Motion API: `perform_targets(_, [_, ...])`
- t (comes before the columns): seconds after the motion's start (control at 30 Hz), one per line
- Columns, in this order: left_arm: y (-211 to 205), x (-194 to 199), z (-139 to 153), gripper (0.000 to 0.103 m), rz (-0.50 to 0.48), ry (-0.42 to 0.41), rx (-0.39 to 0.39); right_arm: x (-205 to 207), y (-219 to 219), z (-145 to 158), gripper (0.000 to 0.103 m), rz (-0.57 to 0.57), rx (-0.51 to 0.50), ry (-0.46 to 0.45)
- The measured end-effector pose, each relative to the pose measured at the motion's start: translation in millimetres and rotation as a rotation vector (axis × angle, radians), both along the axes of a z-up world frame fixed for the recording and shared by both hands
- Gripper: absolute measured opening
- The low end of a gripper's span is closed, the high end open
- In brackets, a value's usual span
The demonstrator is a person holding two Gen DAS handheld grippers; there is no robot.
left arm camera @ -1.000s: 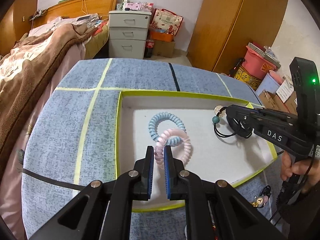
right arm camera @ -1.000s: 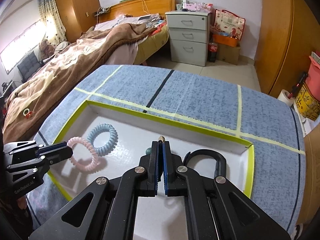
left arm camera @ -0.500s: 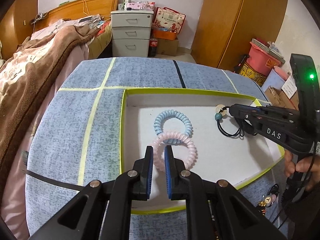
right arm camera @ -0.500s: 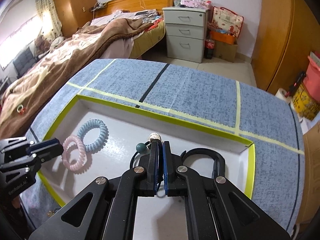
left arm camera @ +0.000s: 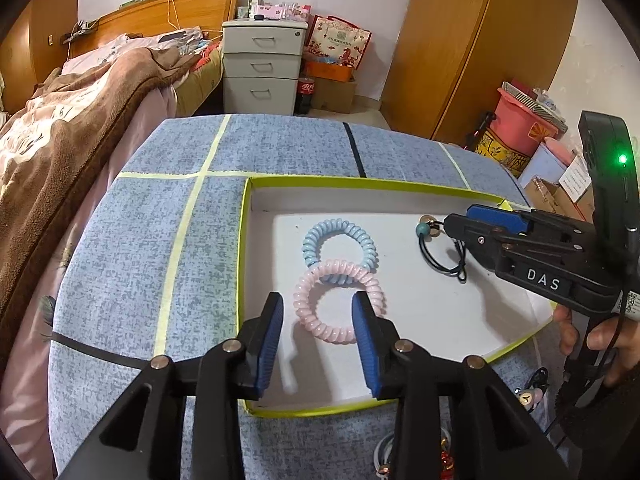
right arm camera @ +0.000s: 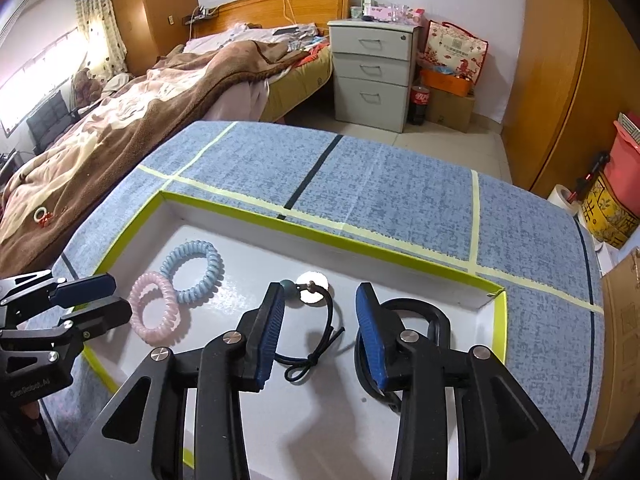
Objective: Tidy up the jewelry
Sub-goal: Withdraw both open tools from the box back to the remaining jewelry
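- The left gripper is being held with its jaws spread wide, nothing clamped, low over the near end of the white tray.
- The pink spiral band is being seen lying flat on the tray floor between the blue pads, with the right pad just over its right edge; whether the two touch cannot be told.
- The light blue spiral band is being shown just beyond, its near edge tucked under the pink one.
- The right gripper is likewise being held released, fingers parted, with nothing pinched.
- The black cord with its knot is being framed between those fingers, resting on the tray; its teal bead is lying just beside the left fingertip, and a pale disc charm is sitting next to the bead.
- A black curved piece is being partly hidden behind the right finger, near the tray's far right corner; what it is cannot be told.
- More small trinkets are being glimpsed outside the tray on the blue cloth.
- Farther back, a bed with a brown blanket and a grey drawer unit are being seen.
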State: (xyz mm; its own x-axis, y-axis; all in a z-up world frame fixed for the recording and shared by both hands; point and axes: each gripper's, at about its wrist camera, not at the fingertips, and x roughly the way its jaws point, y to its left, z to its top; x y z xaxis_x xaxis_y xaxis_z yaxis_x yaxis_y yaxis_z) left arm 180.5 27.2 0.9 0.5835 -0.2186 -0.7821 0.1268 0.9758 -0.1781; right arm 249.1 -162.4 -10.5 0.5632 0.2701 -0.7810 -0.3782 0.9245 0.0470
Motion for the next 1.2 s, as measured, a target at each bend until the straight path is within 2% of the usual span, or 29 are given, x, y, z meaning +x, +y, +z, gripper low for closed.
perform_targets(0.07, [0.1, -2.5, 2.6, 0.047, -0.004, -0.005, -0.015, -3.2, -0.6, 3.8, 0.038, 0.002, 0.010, -0.007])
perform_targets(0.37, [2.6, -21.2, 15.1, 0.050, -0.004, -0.041, -0.041, -27.2, -2.5, 18.3, 0.041, 0.009, 0.027, -0.038])
perform_targets(0.47, [4.6, -32.7, 19.6, 0.053, -0.018, -0.059, -0.065, -42.1, -9.0, 25.4, 0.049, 0.007, 0.054, -0.053])
perform_targets(0.7, [10.6, -58.9, 21.8, 0.053, -0.020, -0.075, -0.088, -84.3, -29.2, 34.7, 0.050, -0.015, 0.075, -0.085])
perform_targets(0.93, [14.8, -85.1, 10.4, 0.053, -0.012, -0.058, -0.102, -122.9, -51.1, 23.5, 0.050, -0.054, 0.086, -0.074])
perform_targets(1.2, [12.8, -102.1, -2.3, 0.053, -0.018, -0.031, -0.117, -144.6, -72.5, -7.4, 0.050, -0.078, 0.088, 0.011])
